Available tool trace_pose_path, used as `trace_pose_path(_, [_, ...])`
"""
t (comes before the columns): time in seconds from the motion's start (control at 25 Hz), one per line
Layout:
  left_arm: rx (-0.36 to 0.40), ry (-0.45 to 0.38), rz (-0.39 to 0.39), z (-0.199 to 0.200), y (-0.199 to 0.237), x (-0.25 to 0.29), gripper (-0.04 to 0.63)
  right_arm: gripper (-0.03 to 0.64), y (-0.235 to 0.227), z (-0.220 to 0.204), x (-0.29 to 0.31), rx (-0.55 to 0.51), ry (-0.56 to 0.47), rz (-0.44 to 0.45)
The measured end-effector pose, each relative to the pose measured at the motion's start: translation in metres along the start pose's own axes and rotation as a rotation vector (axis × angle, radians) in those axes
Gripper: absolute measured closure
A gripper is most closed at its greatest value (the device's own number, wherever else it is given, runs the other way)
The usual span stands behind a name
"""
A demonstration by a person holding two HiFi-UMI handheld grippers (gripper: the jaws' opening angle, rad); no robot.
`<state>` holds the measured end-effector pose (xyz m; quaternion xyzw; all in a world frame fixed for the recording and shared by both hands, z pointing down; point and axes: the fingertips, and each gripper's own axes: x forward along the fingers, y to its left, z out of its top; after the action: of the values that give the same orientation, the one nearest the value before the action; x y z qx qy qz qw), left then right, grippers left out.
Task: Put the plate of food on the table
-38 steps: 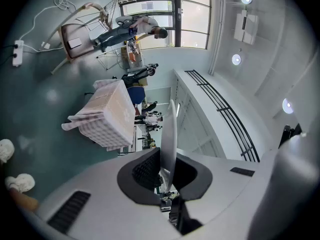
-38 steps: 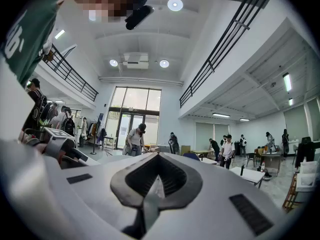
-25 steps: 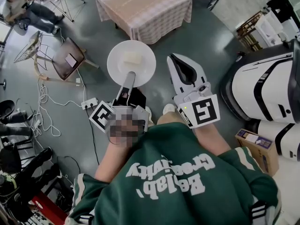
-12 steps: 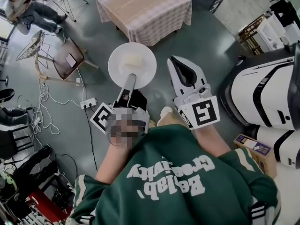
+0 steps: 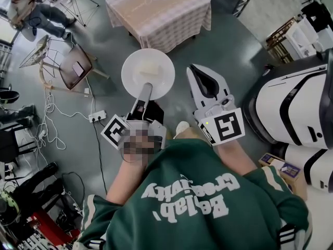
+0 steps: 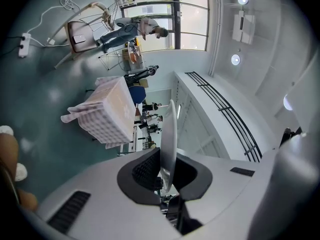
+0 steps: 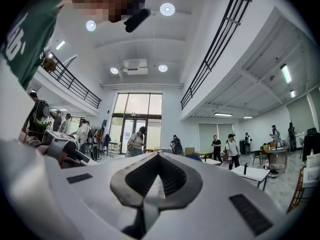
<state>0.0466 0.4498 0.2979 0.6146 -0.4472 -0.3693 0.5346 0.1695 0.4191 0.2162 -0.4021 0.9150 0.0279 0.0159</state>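
Note:
A white plate [image 5: 158,82] with a pale block of food [image 5: 147,68] is held level above the grey floor. My left gripper [image 5: 145,89] is shut on the plate's near rim. In the left gripper view the plate [image 6: 169,134] shows edge-on between the left gripper's [image 6: 166,176] dark pads. The table [image 5: 156,12], covered with a checked cloth, stands just beyond the plate. My right gripper [image 5: 194,67] hangs to the plate's right, shut and holding nothing. In the right gripper view the right gripper [image 7: 157,158] points out into the hall.
A folding chair [image 5: 75,66] stands left of the plate, with a power strip [image 5: 98,117] and cables on the floor near it. A large white and black machine [image 5: 294,98] and a cardboard box [image 5: 278,165] are at the right. A person [image 5: 31,12] sits at the far left.
The plate and both grippers have shifted only slightly in the view. The left grip on the plate is unchanged, and the right gripper stays shut.

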Motion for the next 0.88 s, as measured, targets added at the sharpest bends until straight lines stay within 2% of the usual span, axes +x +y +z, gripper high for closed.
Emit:
trace_pose_path(0.56, [0.013, 0.001, -0.035, 0.01, 0.004, 0.033, 0.565, 0.601, -0.024, -0.007, 0.016, -0.013, -0.024, -0.009])
trace_pose_path(0.88, [0.004, 0.013, -0.048, 0.034, 0.016, 0.078, 0.565, 0.601, -0.05, -0.019, 0.05, -0.027, -0.009, -0.033])
